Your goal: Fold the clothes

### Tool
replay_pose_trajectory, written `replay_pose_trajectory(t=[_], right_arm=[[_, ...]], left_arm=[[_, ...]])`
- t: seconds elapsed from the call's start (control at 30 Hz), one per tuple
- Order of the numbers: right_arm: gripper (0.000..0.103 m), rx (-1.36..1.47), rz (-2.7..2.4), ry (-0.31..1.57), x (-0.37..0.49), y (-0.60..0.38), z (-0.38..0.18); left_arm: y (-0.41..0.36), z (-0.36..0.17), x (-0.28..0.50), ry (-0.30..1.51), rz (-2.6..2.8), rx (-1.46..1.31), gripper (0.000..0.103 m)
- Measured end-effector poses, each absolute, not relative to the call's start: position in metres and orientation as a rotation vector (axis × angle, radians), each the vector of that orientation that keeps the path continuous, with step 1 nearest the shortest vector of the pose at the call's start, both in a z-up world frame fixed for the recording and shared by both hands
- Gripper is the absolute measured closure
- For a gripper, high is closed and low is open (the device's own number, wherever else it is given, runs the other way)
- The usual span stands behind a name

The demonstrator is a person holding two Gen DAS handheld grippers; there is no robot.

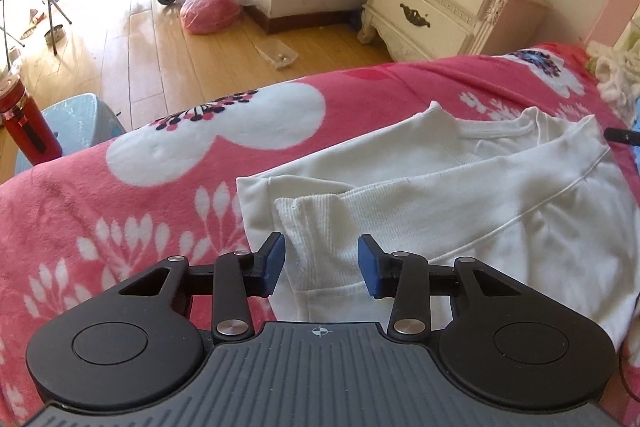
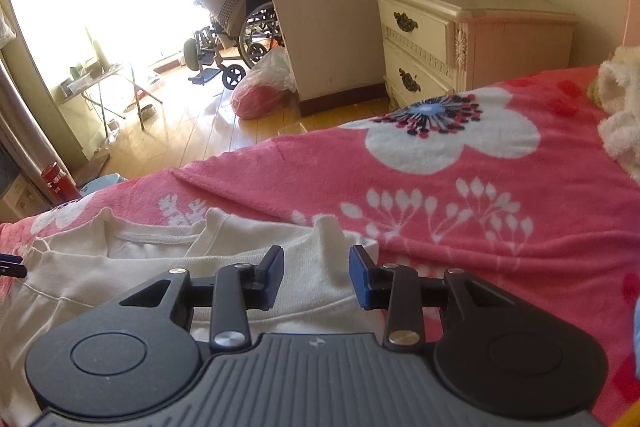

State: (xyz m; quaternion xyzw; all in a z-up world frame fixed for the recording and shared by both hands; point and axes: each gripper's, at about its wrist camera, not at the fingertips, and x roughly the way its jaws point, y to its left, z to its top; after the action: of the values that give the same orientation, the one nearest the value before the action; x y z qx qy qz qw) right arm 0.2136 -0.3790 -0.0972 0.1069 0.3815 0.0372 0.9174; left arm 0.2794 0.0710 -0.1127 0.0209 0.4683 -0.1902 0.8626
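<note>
While one white cotton sweatshirt (image 1: 460,187) lies partly folded on the pink fleece blanket with white flowers (image 1: 140,195) that covers the bed, two claws hang over it, one at each side. The left claw (image 1: 321,265) stands part open, its two blue pads (image 1: 276,263) apart with the ribbed white hem of the sweatshirt lying between and below them; the pads do not press on the cloth. The right claw (image 2: 316,277) is likewise part open over the sweatshirt (image 2: 160,263) near its far edge, where a small peak of cloth stands up between the two pads without being pinched. In each view the black tip of the other claw shows at the picture's edge. Beyond the bed stand one cream bedside cabinet with two drawers (image 1: 440,3), one wheelchair (image 2: 236,43), one clear plastic bag of red stuff (image 1: 212,7) on the wooden floor, and one red bottle (image 1: 24,123).
</note>
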Motion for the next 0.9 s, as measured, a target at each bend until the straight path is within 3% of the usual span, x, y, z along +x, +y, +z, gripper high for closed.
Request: replay_pose_trajectory(t=[0.1,0.3,0.57,0.6,0.63,0.9], right_arm=[[0.067,0.221,0.087,0.786,0.211,-0.376,-0.101],[0.069,0.188,0.092,0.753,0.214,-0.374,-0.1],[0.071,0.177,0.098,0.761,0.234,-0.379,-0.111],[0.082,0.181,0.097,0.765,0.237,-0.38,-0.114],[0.099,0.187,0.096,0.766,0.239,-0.381,-0.116],[0.1,0.272,0.09,0.728,0.239,-0.394,-0.121]], left_arm=[[0.07,-0.116,0.28,0.979,-0.401,0.031,0.067],[0.072,-0.119,0.282,0.99,-0.371,0.009,0.085],[0.07,-0.119,0.282,0.99,-0.371,-0.003,0.086],[0.07,-0.119,0.282,0.99,-0.371,-0.006,0.086],[0.07,-0.119,0.282,0.991,-0.369,-0.006,0.086],[0.073,-0.118,0.279,0.983,-0.382,-0.022,0.085]])
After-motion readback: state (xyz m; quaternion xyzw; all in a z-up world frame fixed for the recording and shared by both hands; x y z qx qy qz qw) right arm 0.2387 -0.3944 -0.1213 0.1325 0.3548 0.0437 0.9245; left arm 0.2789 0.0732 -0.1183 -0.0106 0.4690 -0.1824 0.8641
